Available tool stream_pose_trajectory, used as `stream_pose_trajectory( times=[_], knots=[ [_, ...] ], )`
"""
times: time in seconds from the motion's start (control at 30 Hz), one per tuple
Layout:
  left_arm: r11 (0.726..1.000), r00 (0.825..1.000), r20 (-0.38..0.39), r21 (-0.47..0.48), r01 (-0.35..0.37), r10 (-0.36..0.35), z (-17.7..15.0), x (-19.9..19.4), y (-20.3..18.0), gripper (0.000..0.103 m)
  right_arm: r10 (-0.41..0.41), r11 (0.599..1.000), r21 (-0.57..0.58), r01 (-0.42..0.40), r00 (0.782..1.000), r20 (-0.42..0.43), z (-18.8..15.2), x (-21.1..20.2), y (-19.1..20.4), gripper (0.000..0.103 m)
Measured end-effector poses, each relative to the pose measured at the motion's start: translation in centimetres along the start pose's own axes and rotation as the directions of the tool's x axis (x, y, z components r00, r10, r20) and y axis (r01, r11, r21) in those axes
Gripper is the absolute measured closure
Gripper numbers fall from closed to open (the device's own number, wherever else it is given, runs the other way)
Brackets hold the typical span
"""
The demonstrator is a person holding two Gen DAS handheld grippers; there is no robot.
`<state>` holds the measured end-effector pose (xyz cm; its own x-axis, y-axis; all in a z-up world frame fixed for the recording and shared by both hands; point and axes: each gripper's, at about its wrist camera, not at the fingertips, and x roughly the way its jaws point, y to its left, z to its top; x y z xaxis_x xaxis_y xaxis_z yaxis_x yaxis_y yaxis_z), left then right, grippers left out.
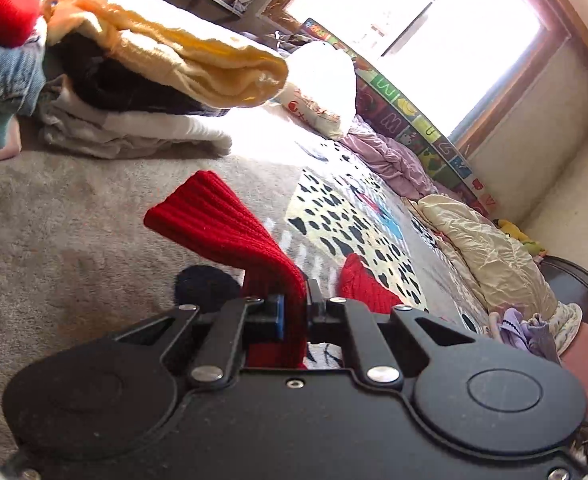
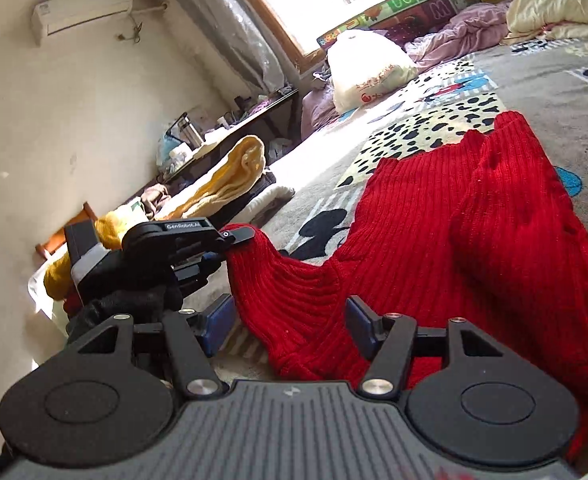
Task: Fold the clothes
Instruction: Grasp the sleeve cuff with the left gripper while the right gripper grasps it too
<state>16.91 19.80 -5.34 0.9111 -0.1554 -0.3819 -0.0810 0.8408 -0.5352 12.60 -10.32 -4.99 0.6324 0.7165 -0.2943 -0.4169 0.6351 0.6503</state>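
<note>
A red ribbed knit sweater (image 2: 473, 216) lies rumpled on the grey patterned blanket (image 2: 533, 76). In the left wrist view my left gripper (image 1: 294, 304) is shut on a fold of the red sweater (image 1: 222, 220), which rises up and to the left from its jaws. The right wrist view shows that left gripper (image 2: 232, 246) pinching the sweater's left edge a little above the blanket. My right gripper (image 2: 290, 320) is open, its blue-padded fingers (image 2: 218, 320) straddling a raised hump of red knit near the sweater's front edge.
A stack of folded clothes topped by a yellow knit (image 1: 182, 52) sits at the left, with denim (image 1: 2, 76) beside it. A white plastic bag (image 1: 325, 76), purple bedding (image 1: 389, 156) and a cream quilt (image 1: 485, 252) lie toward the window. A low dark table (image 2: 254, 108) stands by the wall.
</note>
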Motion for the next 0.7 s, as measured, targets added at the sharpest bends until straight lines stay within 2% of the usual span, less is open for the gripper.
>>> stream_pose_trajectory(
  times=[0.07, 0.1, 0.17, 0.23, 0.3, 0.37, 0.43, 0.47, 0.6, 0.67, 0.7],
  knots=[
    [0.991, 0.999, -0.015, 0.131, 0.033, -0.031, -1.1, 0.7, -3.1, 0.096, 0.032, 0.995, 0.097, -0.037, 0.998, 0.058, 1.3, -1.0, -1.7, 0.035],
    [0.977, 0.998, -0.029, 0.207, 0.054, -0.049, -1.9, 1.1, -4.8, 0.096, 0.043, 0.99, 0.133, -0.054, 0.995, 0.086, 1.9, -1.5, -2.5, 0.034],
    [0.926, 0.994, -0.066, 0.363, 0.1, -0.082, -4.0, 2.1, -8.4, 0.096, 0.051, 0.981, 0.178, -0.072, 0.991, 0.121, 3.0, -2.0, -3.8, 0.032],
    [0.857, 0.989, -0.107, 0.494, 0.142, -0.102, -6.4, 2.7, -11.5, 0.096, 0.045, 0.976, 0.207, -0.071, 0.991, 0.127, 3.7, -2.1, -5.0, 0.029],
    [0.785, 0.989, -0.119, 0.602, 0.146, -0.093, -8.5, 3.0, -13.7, 0.096, 0.034, 0.968, 0.245, -0.063, 0.992, 0.122, 4.1, -1.9, -6.2, 0.028],
    [0.675, 0.992, -0.109, 0.726, 0.128, -0.071, -10.9, 3.6, -15.6, 0.096, 0.02, 0.958, 0.283, -0.052, 0.993, 0.114, 4.4, -1.5, -7.3, 0.028],
    [0.585, 0.994, -0.093, 0.803, 0.111, -0.062, -12.6, 3.6, -16.7, 0.096, -0.004, 0.954, 0.298, -0.029, 0.994, 0.11, 4.5, -1.3, -8.1, 0.028],
    [0.55, 0.993, -0.094, 0.827, 0.115, -0.067, -13.2, 3.6, -16.9, 0.096, -0.02, 0.952, 0.306, -0.013, 0.994, 0.105, 4.6, -1.2, -8.5, 0.028],
    [0.443, 0.99, -0.099, 0.886, 0.133, -0.1, -15.1, 3.1, -17.6, 0.097, -0.062, 0.938, 0.346, 0.031, 0.995, 0.079, 5.0, -0.4, -9.8, 0.029],
    [0.411, 0.986, -0.109, 0.899, 0.152, -0.126, -15.5, 2.8, -17.8, 0.097, -0.088, 0.937, 0.345, 0.058, 0.994, 0.072, 5.1, -0.2, -10.1, 0.04],
    [0.403, 0.984, -0.112, 0.901, 0.158, -0.135, -15.6, 2.6, -17.9, 0.097, -0.098, 0.936, 0.346, 0.067, 0.993, 0.07, 5.1, -0.2, -10.2, 0.053]
  ],
)
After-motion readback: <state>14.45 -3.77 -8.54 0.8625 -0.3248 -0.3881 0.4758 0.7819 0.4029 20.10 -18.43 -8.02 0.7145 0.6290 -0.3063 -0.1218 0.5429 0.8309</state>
